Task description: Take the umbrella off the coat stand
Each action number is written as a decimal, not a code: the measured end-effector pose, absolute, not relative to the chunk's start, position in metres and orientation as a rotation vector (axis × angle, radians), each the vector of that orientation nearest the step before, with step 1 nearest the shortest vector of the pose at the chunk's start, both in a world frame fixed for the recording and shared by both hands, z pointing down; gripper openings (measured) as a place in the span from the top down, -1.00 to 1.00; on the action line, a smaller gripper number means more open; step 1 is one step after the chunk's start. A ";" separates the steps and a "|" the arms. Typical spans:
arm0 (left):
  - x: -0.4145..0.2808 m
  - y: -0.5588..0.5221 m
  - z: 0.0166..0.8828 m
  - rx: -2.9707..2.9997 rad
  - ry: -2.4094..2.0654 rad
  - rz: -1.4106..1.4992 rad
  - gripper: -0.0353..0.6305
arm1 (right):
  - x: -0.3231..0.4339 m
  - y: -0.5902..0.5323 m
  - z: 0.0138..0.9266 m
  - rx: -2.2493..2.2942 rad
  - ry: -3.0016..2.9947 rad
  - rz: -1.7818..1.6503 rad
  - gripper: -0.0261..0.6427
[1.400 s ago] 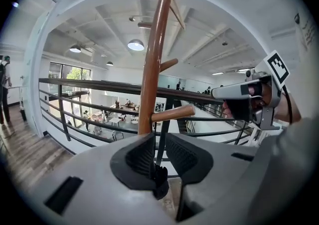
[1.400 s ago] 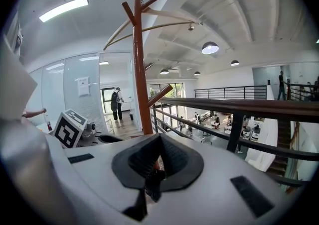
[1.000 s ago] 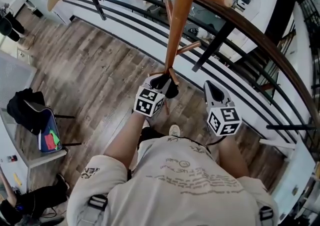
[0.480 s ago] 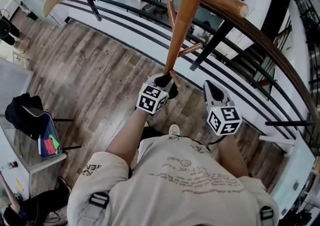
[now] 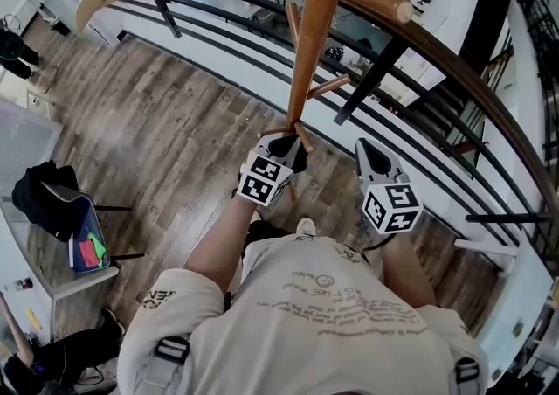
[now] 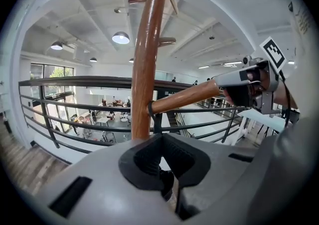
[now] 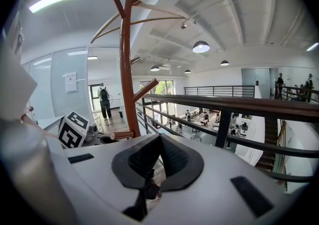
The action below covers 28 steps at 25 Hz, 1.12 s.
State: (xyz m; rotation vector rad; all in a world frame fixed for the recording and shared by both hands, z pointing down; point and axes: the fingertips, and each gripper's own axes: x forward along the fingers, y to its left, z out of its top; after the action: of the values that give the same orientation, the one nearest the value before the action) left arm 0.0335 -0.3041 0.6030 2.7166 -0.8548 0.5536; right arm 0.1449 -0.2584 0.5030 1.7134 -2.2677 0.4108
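The wooden coat stand (image 5: 310,26) rises right in front of me, by the railing. In the left gripper view its pole (image 6: 144,69) carries a side peg (image 6: 184,100). A black umbrella strap (image 6: 157,122) is looped over that peg. My left gripper (image 5: 286,147) sits just under the peg against the pole. Its jaws (image 6: 162,137) are closed where the strap comes down. The umbrella's body is hidden below them. My right gripper (image 5: 369,150) hangs to the right of the stand, shut on nothing (image 7: 159,137). It shows beyond the peg's end in the left gripper view (image 6: 249,87).
A dark handrail with black bars (image 5: 410,44) runs just behind the stand, with a drop to a lower floor beyond. A black bag lies on a chair (image 5: 48,197) at the left. A person (image 7: 103,99) stands far off down the corridor.
The left gripper has stayed under the peg at the pole, dipping and tilting only slightly. The right gripper has not moved.
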 end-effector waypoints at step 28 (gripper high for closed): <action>0.047 -0.210 0.513 2.787 -1.140 0.464 0.88 | 0.138 -0.225 0.488 1.451 -2.553 0.373 0.91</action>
State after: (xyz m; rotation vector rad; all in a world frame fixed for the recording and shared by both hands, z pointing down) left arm 0.0469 -0.2098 0.5128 2.7866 -1.1403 0.4638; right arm 0.1378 -0.2254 0.4878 1.4507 -2.5528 0.3732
